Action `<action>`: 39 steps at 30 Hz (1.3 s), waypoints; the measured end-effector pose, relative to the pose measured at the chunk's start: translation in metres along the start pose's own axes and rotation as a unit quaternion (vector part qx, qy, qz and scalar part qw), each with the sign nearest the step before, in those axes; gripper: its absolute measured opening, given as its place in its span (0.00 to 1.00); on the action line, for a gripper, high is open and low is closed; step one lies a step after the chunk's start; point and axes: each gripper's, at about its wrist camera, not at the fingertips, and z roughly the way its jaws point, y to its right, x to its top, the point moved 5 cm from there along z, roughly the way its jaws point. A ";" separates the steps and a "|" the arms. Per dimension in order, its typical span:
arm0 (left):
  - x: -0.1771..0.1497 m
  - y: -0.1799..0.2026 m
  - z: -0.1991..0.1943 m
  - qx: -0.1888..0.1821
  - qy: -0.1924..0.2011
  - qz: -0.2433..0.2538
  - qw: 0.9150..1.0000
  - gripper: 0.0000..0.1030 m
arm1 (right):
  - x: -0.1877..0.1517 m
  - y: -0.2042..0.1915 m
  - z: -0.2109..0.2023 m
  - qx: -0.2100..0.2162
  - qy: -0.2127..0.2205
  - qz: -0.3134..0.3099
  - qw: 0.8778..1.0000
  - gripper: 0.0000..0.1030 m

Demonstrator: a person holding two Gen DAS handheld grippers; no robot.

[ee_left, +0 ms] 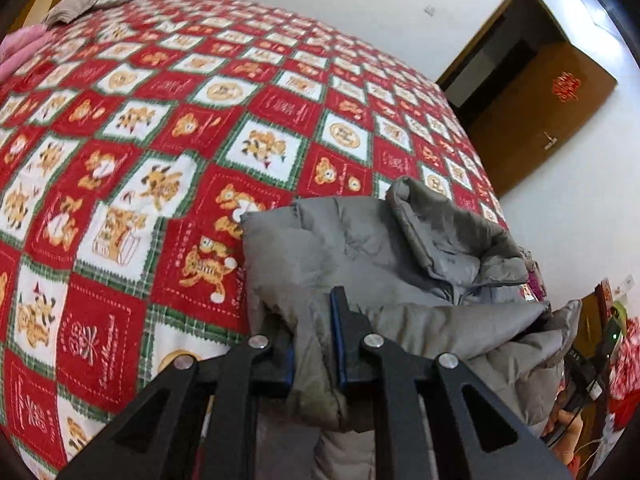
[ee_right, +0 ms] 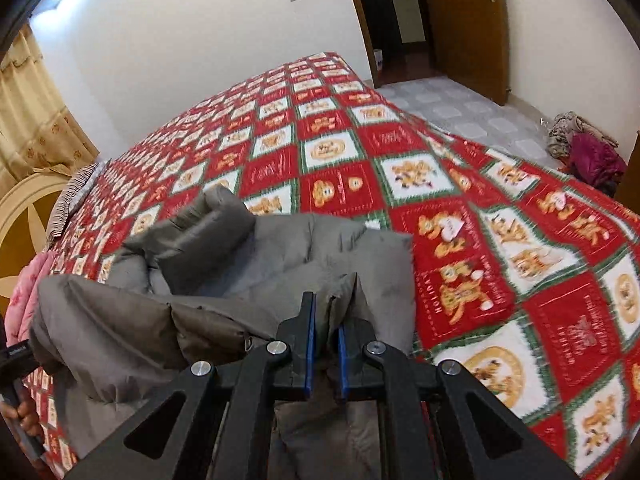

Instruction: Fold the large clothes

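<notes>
- A grey padded jacket (ee_left: 360, 248) lies near the edge of the bed (ee_left: 160, 120), on a red, white and green bear-print quilt (ee_right: 500, 240); most of the quilt beyond it is bare.
- The left tool (ee_left: 314, 344) has its blue-lined jaws nearly closed on a thick fold of the jacket's near edge, with fabric bunched between them and spilling below.
- The right tool (ee_right: 324, 344) is likewise pinched onto a ridge of grey fabric at the near edge, with only a narrow gap filled by cloth.
- The stretch of jacket between the two grips looks lifted off the quilt, while the far part, with what seems to be the collar (ee_right: 212, 232) standing up, rests on the bed.
- My reading: this is the middle of a fold, the near edge being carried up and over toward the far side.
- The next move, I'd say, calls for both tools to travel forward together at even height, so the padded layer lands square rather than skewed.
- The upstanding collar may need flattening, or the fold will sit lumpy.
- A pile of other clothes (ee_right: 584, 148) lies on the floor by the door (ee_right: 468, 20).
</notes>
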 end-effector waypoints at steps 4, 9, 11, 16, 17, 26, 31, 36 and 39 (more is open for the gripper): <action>-0.003 0.007 -0.009 -0.001 0.019 0.028 0.999 0.15 | -0.003 0.001 -0.020 0.003 0.025 -0.010 1.000 0.08; -0.024 0.013 -0.044 -0.041 0.050 0.054 0.996 0.15 | -0.020 0.005 -0.069 0.026 0.051 -0.015 0.998 0.08; -0.031 0.014 -0.058 -0.055 0.060 0.062 0.995 0.15 | -0.025 0.010 -0.088 0.040 0.058 -0.005 0.997 0.08; -0.059 0.020 -0.104 -0.079 0.090 0.101 0.988 0.15 | -0.041 0.005 -0.134 0.055 0.076 -0.026 0.995 0.08; -0.065 0.017 -0.112 -0.083 0.093 0.106 0.987 0.15 | -0.048 0.004 -0.147 0.059 0.078 -0.033 0.995 0.08; -0.172 0.000 -0.209 -0.140 0.063 0.247 0.957 0.72 | -0.136 0.021 -0.256 0.114 0.041 -0.069 0.990 0.10; -0.168 -0.023 -0.275 -0.124 0.148 0.238 0.952 1.00 | -0.143 0.041 -0.306 0.107 0.061 -0.044 0.991 0.78; -0.113 -0.036 -0.290 -0.072 0.200 0.193 0.958 1.00 | -0.108 0.034 -0.336 0.103 0.104 -0.054 0.988 0.78; -0.064 -0.016 -0.251 -0.051 0.189 0.171 0.965 1.00 | -0.075 0.007 -0.297 0.096 0.088 -0.080 0.988 0.78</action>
